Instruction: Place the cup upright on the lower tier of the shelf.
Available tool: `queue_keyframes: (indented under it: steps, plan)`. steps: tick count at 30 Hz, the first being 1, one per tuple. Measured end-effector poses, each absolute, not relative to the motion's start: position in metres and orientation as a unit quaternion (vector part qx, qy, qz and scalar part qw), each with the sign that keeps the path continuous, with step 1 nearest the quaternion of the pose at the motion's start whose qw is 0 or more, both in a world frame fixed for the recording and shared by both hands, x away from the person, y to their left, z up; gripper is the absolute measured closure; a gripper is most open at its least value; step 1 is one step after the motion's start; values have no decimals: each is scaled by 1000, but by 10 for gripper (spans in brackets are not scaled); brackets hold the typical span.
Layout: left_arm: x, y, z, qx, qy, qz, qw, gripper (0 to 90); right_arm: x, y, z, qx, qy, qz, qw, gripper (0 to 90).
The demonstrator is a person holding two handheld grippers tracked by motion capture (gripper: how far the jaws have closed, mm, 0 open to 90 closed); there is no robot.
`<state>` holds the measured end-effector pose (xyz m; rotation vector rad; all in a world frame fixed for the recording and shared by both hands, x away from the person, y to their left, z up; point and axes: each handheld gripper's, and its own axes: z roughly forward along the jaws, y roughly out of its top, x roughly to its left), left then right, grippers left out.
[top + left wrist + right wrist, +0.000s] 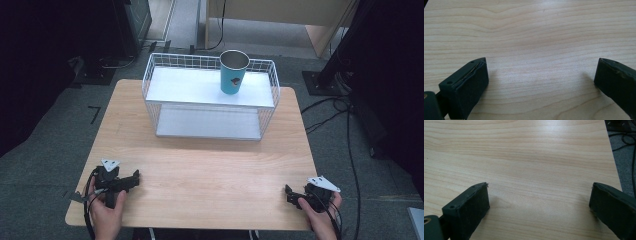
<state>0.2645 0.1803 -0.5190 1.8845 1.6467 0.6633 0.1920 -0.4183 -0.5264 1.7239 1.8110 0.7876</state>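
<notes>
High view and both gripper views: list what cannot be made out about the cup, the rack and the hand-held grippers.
- Blue cup, high view: contents hidden by its own wall; the print is too small to read.
- Wire rack, high view: the back of the lower shelf is hidden by the upper shelf.
- Left hand-held gripper and right hand-held gripper, gripper views: bodies cut off by the bottom edge.

Black grippers (134,177), blocky fingers (466,86), grey triangular plates.
</notes>
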Motion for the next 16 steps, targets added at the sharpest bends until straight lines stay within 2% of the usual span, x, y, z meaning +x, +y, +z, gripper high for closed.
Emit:
queue_keyframes:
  steps: [16]
  plan:
    - [264,180,-519,700,612,246,273,0,192,-416,-527,634,669,291,257,20]
